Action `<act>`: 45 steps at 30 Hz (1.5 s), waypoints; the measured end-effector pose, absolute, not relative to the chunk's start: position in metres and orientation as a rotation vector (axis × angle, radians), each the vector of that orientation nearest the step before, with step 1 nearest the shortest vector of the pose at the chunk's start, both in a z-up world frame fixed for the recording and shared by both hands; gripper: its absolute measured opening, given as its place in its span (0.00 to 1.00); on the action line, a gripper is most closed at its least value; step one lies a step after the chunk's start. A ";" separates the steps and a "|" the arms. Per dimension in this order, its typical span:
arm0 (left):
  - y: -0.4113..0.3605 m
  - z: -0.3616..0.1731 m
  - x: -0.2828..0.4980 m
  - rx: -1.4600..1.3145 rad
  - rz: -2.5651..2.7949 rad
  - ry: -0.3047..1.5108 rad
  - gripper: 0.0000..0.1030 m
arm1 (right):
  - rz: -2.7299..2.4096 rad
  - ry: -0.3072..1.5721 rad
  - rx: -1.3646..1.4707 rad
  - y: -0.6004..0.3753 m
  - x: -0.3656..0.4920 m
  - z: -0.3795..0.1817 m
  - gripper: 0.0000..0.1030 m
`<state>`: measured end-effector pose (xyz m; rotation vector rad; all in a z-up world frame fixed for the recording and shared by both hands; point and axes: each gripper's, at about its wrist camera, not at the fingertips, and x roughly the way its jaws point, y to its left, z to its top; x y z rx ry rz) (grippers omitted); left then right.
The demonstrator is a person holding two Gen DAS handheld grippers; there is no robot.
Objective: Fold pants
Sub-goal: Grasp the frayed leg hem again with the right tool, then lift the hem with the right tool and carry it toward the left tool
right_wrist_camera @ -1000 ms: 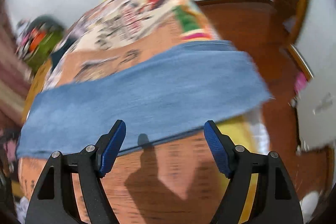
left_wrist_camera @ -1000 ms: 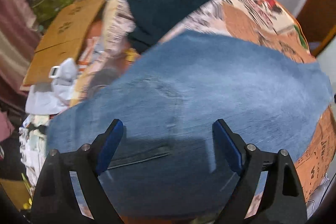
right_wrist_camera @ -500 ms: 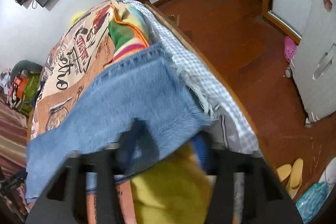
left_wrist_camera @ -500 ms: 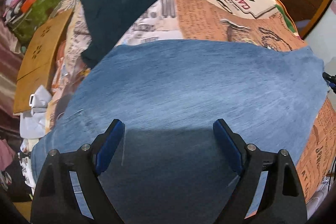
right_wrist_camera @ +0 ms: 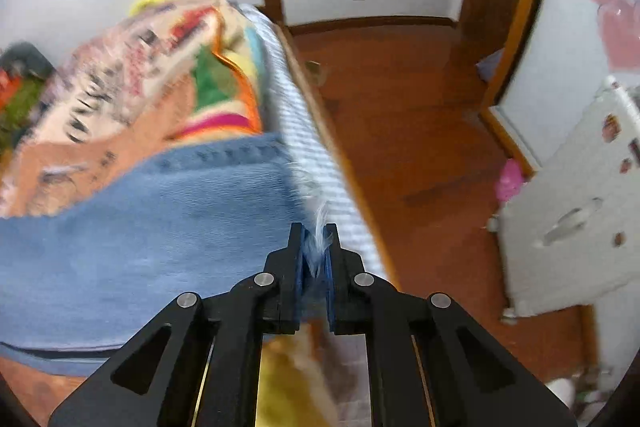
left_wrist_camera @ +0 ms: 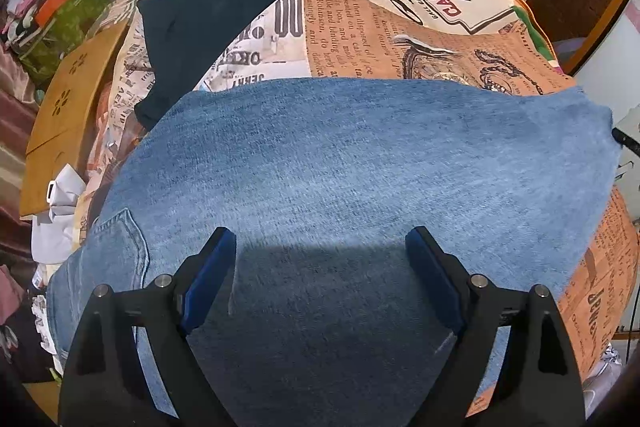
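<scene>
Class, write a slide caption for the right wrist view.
Right gripper shut on the frayed hem of the jeans at the bed's edge.

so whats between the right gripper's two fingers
In the right wrist view, the frayed hem corner of the jeans sits pinched inside the right gripper, white threads poking out.

Bed cover: newspaper print, orange and cream. Dark folded garment lies near its far left corner. Wooden board leans off left edge; white cloth below it. Wooden floor beyond right edge; white cabinet stands there.
</scene>
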<state>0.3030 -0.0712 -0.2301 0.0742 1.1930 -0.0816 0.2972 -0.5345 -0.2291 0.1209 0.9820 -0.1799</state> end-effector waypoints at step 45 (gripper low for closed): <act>-0.090 -0.190 0.274 0.138 -0.099 1.031 0.90 | 0.123 0.665 0.305 -0.480 0.265 -0.120 0.07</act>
